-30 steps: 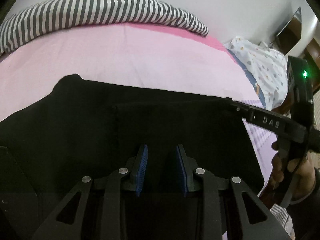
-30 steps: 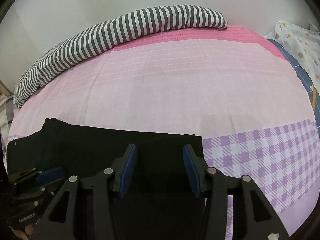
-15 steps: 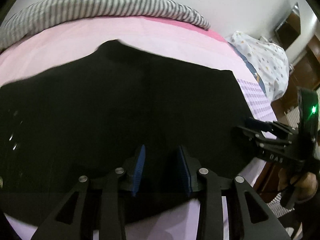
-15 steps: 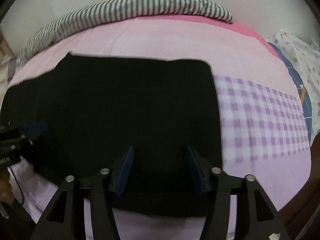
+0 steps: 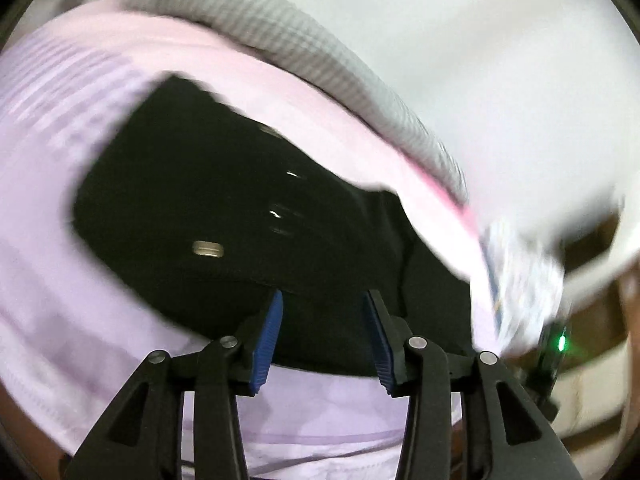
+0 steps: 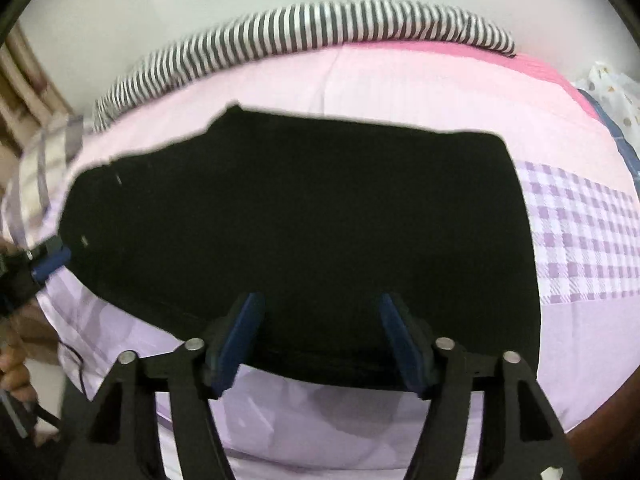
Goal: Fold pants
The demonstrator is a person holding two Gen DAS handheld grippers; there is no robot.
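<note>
both grippers, left gripper (image 5: 322,338) and right gripper (image 6: 320,342), have just been opening and hold nothing, black pants (image 6: 304,232) lie flat at 12 o'clock, so regrip an edge cleanly before folding

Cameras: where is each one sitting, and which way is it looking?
Left wrist: on the left hand-held gripper, looking down at the black pants; its open fingers show.
Right wrist: on the right hand-held gripper, facing the pants; its open fingers show.
Both views share: pants, pink bedsheet, striped blanket.
</note>
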